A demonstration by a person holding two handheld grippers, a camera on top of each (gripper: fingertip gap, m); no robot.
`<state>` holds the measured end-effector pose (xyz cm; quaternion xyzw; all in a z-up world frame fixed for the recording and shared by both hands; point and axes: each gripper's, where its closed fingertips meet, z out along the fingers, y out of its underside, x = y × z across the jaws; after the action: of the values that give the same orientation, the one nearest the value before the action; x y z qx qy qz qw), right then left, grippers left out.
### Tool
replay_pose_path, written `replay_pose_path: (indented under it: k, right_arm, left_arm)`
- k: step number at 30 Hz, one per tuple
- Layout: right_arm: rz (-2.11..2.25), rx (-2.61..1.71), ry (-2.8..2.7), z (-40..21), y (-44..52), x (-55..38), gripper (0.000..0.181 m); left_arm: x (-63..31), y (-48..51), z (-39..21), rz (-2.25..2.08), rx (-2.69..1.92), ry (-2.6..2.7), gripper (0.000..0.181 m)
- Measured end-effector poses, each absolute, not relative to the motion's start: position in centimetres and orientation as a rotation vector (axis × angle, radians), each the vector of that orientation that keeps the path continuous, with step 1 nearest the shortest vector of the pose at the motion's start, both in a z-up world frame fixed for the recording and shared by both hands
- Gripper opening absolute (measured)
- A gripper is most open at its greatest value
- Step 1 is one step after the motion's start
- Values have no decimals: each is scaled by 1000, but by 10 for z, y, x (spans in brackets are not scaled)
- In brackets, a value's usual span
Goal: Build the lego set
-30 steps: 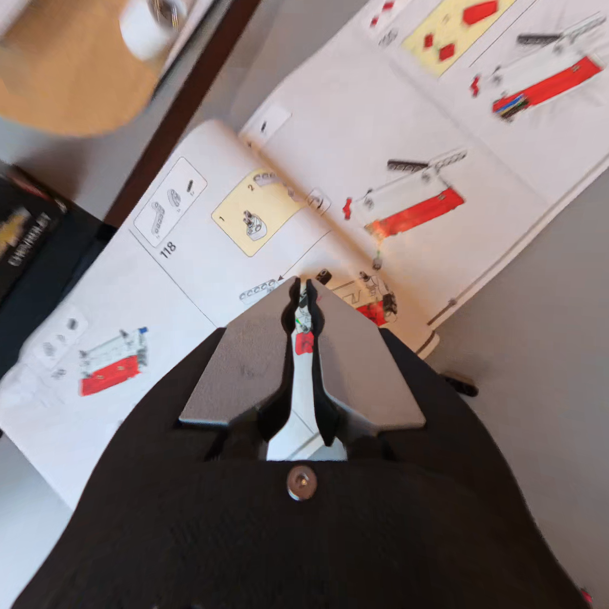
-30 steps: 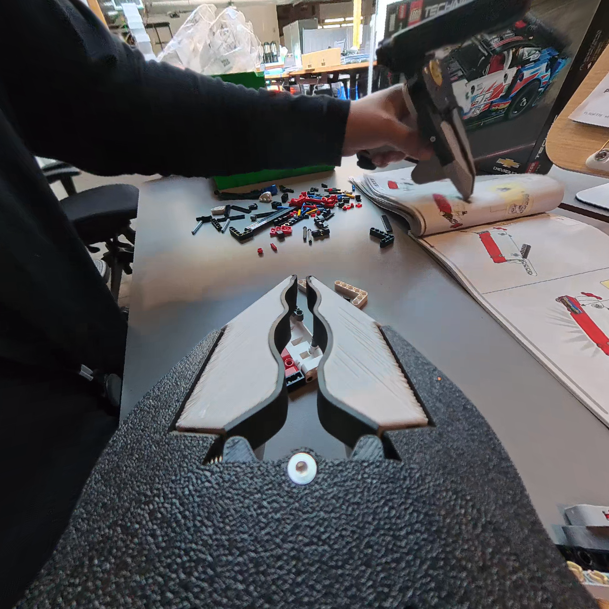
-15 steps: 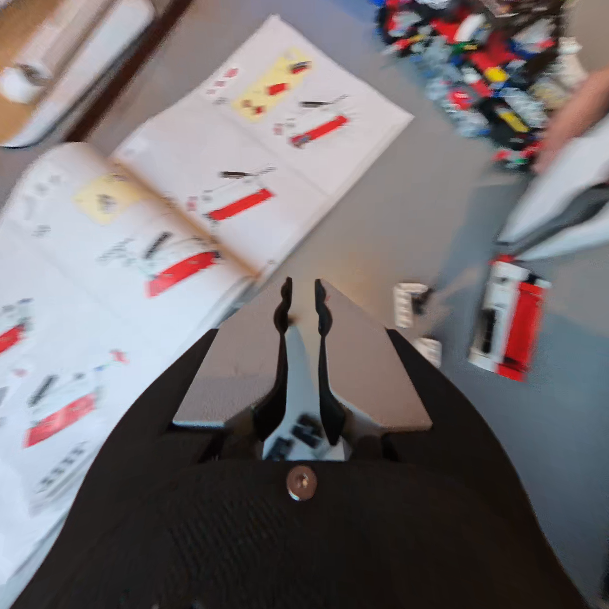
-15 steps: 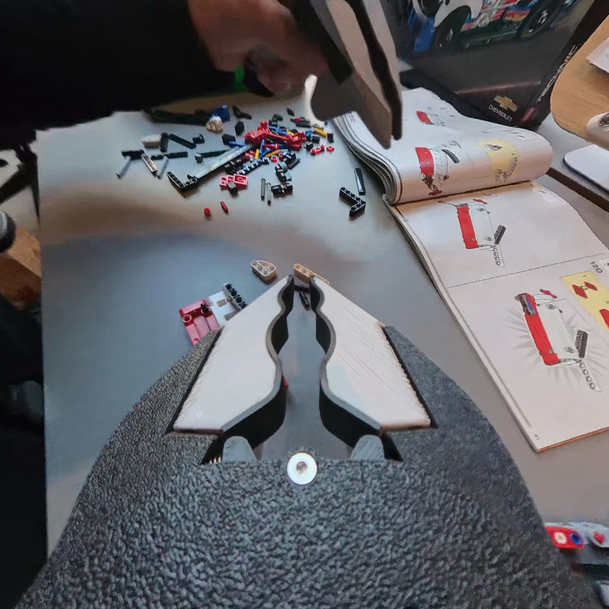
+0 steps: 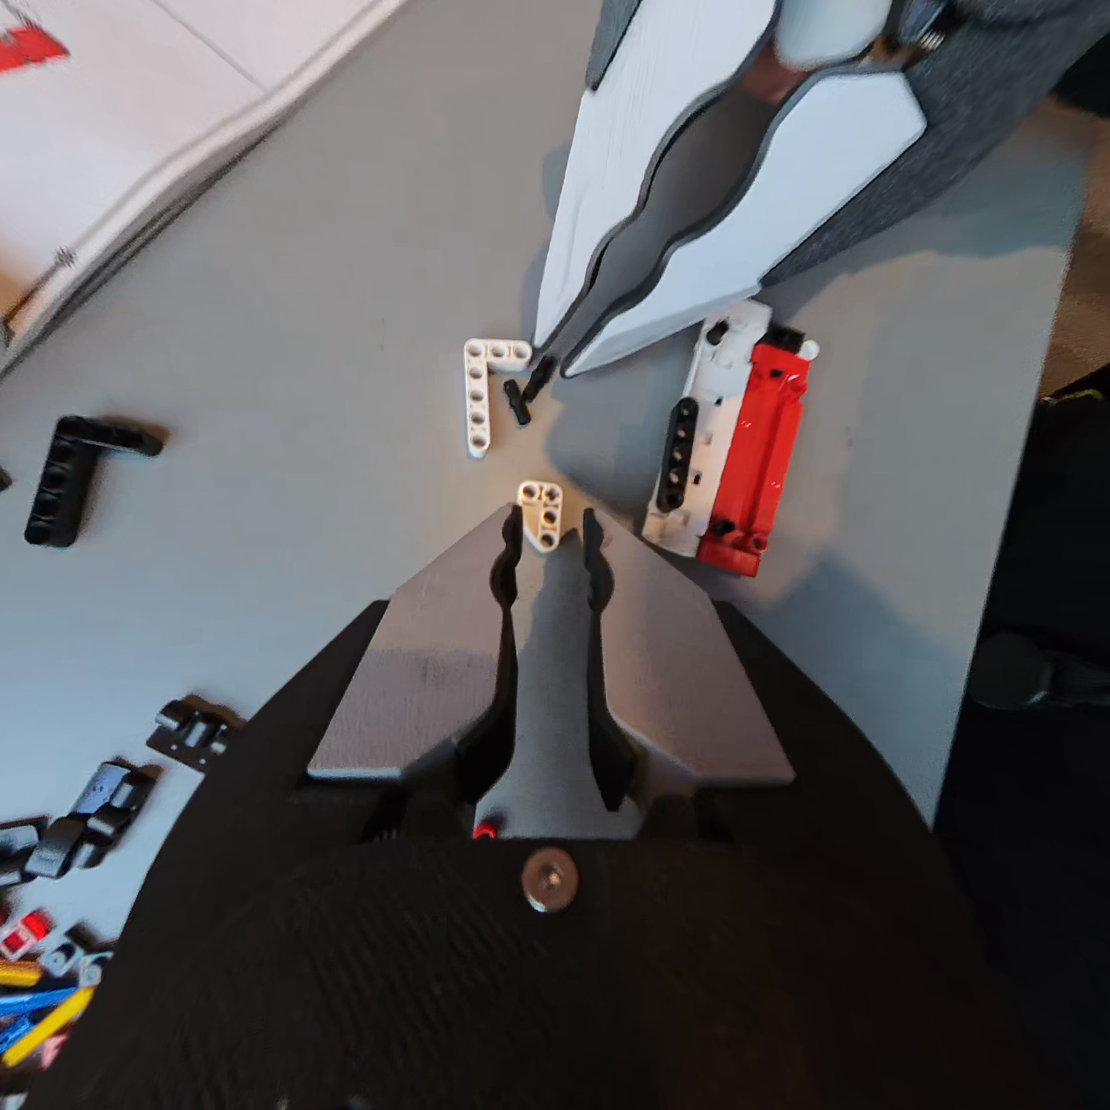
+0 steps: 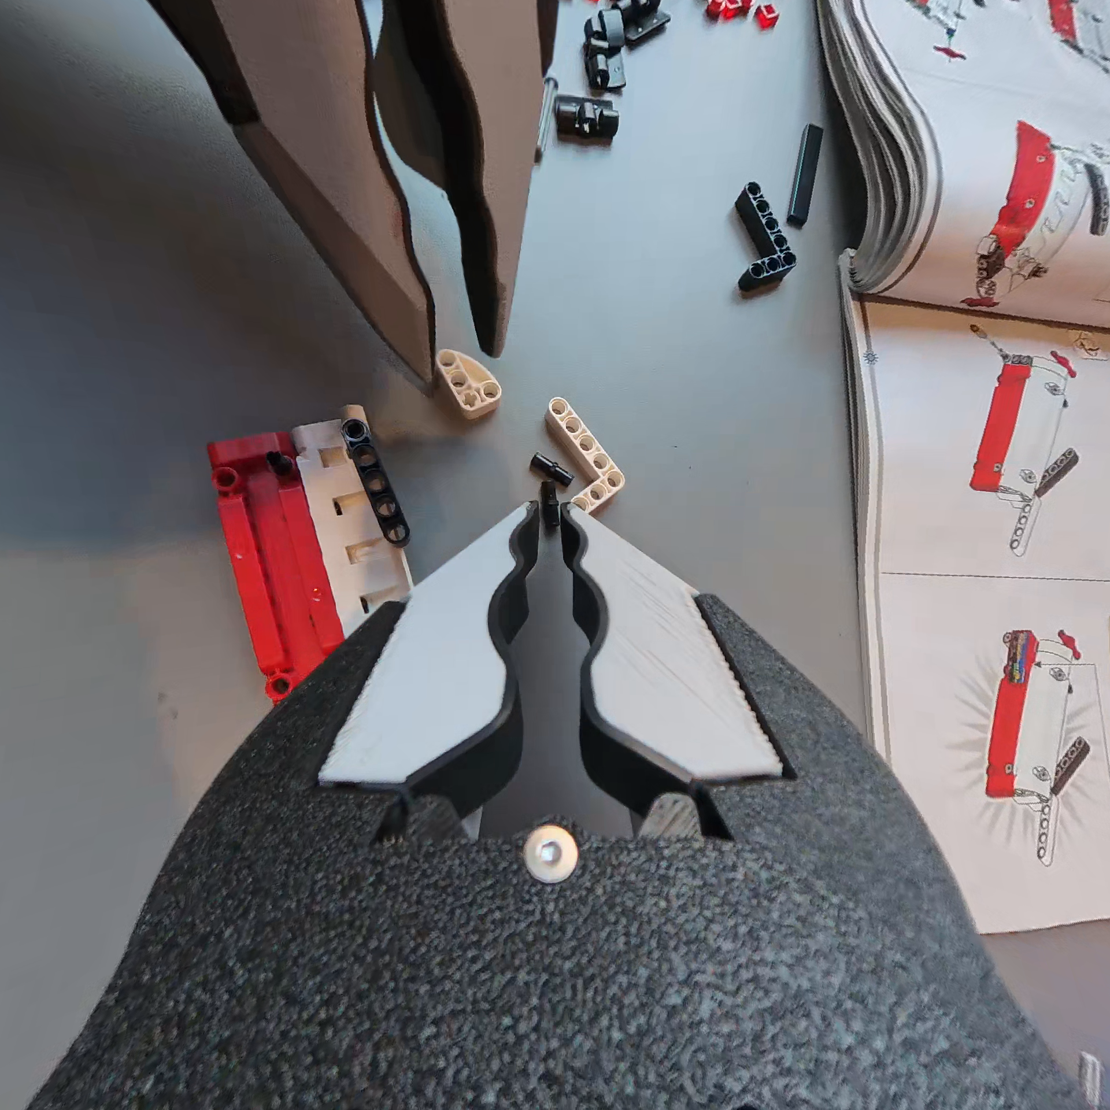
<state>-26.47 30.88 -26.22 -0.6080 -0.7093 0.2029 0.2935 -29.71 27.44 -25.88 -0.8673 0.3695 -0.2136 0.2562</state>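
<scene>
My left gripper (image 5: 549,516) is open, its tips either side of a small white triangular piece (image 5: 542,515) lying on the grey table. My right gripper (image 6: 549,510) is low over the table with its tips closed on a black pin (image 6: 549,503). A second black pin (image 6: 552,468) and a white L-shaped beam (image 6: 585,450) lie just beyond it. The red and white assembly (image 6: 288,558) with a black beam on it lies flat to the right gripper's left. It also shows in the left wrist view (image 5: 739,456), as does the right gripper (image 5: 551,363).
The open instruction booklet (image 6: 991,480) covers the right side. A black L-shaped beam (image 6: 766,234) and a black rod (image 6: 805,174) lie near it. Loose pieces (image 5: 36,985) are heaped at the left view's lower left. The table edge (image 5: 991,540) runs close beside the assembly. Across from one pair of fingers to the other is roughly 5 cm. My left tips are roughly 15 cm from the black rod (image 6: 805,174).
The right gripper let go of the assembly, which now lies on the table, and dropped onto the black pin. The left gripper swung from the booklet to the white piece and opened wider.
</scene>
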Motion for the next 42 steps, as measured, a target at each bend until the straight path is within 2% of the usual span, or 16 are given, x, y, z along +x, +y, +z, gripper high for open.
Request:
replay_pose_path:
  k: [5, 7, 11, 14, 19, 23, 29, 42]
  right_arm:
    - [525, -1606, -1897, -267, 312, -269, 7]
    - [526, -1607, -1907, -268, 312, -268, 0]
    - [549, -1606, -1910, -269, 310, -265, 0]
    - [562, -1619, -1918, -272, 308, -264, 9]
    - [603, -1609, -1927, -272, 305, -264, 2]
    - [594, -1599, -1924, -272, 306, -264, 5]
    - [521, -1533, -1999, -269, 313, -263, 14]
    - [691, -1617, -1852, -249, 309, -249, 13]
  left_arm:
    - [-287, 271, -268, -656, -2352, 963, 13]
    - [-284, 273, -268, -670, -2348, 948, 15]
    - [-281, 277, -263, -656, -2323, 954, 19]
    - [-282, 280, -262, -619, -2316, 982, 20]
    - [-280, 282, -258, -597, -2293, 1022, 19]
    - [-279, 283, -256, -568, -2274, 1071, 19]
    - [-268, 291, -258, -554, -2270, 1117, 16]
    - [-260, 298, -274, -387, -2301, 1269, 2]
